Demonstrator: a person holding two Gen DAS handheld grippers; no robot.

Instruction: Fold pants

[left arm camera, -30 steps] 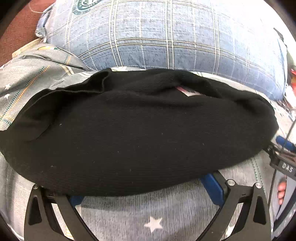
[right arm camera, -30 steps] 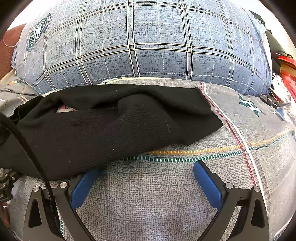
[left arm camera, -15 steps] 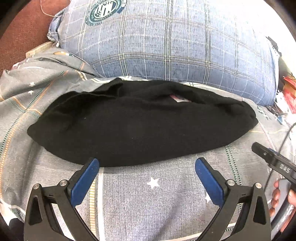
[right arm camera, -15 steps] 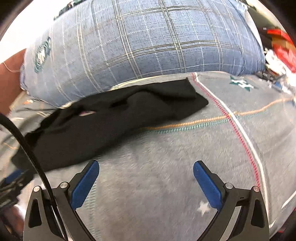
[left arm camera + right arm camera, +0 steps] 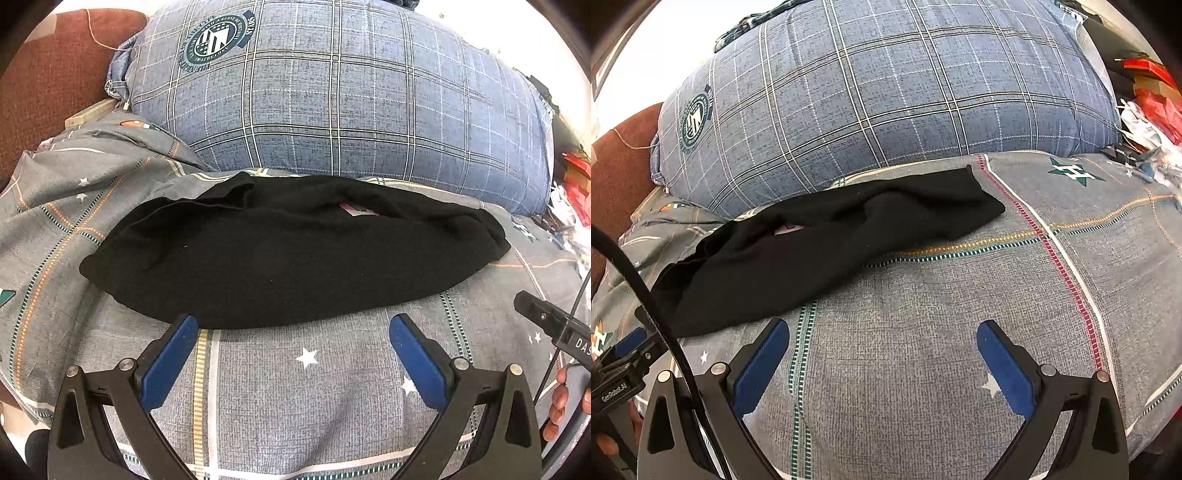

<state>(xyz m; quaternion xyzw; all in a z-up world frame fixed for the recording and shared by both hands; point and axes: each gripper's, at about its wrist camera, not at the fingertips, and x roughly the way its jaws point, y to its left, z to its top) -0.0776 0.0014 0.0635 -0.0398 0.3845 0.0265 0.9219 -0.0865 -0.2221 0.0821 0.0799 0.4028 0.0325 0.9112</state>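
Observation:
The black pants (image 5: 288, 251) lie folded in a long bundle on the grey bed sheet (image 5: 303, 406), in front of the pillow. A pink label (image 5: 356, 209) shows near their top edge. My left gripper (image 5: 293, 328) is open and empty, just short of the pants' near edge. In the right wrist view the pants (image 5: 820, 243) lie to the upper left. My right gripper (image 5: 882, 334) is open and empty over bare sheet (image 5: 923, 332), to the right of the pants. The right gripper's body also shows at the right edge of the left wrist view (image 5: 554, 325).
A large blue plaid pillow (image 5: 332, 99) stands behind the pants, also in the right wrist view (image 5: 886, 85). A brown headboard (image 5: 44, 74) is at the far left. Red and white clutter (image 5: 1148, 107) lies beyond the bed's right side. A black cable (image 5: 646, 295) crosses at left.
Both grippers have drawn back from the pants. The left gripper's pads were under the pants' near edge and are free. The right gripper has moved back and to the right.

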